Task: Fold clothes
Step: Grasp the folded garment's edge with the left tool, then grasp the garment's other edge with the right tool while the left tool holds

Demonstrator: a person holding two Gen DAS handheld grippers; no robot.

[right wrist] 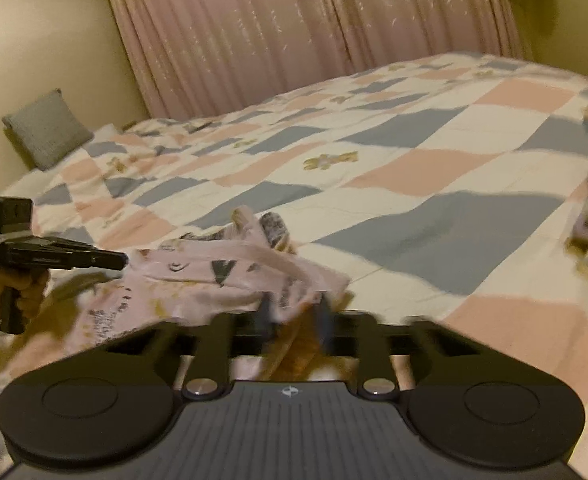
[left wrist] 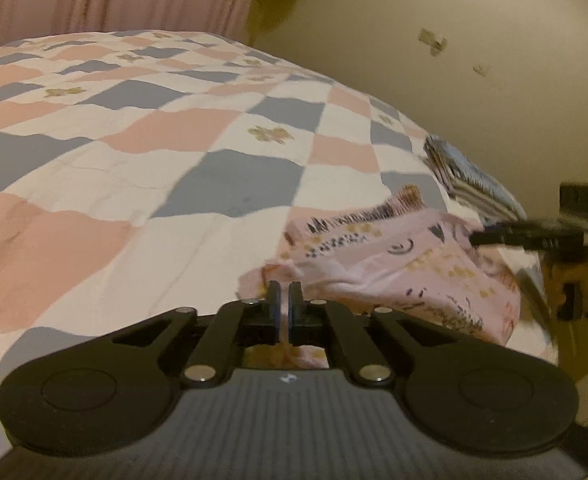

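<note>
Item: pink patterned garment, small, printed with dark and gold motifs. Location: near edge of the bed, on the checked quilt, towards its right-hand corner in the left wrist view; partly lifted and bunched.

Left gripper: jaws nearly together, pinching a pink edge of the garment.

Right gripper: blurred; fingers stand a little apart with garment fabric between them, apparently clamped on it.

Step in hand (judged): both grippers hold the garment by separate edges, likely spreading it or bringing one edge over for a fold. Next move calls for drawing the cloth taut, then laying it flat on the quilt without either edge slipping.

Adjacent: stack of folded clothes at the bed's right edge, just beyond the garment.

Containers: none in view.

Background: pink curtain, grey cushion at the far left corner.
</note>
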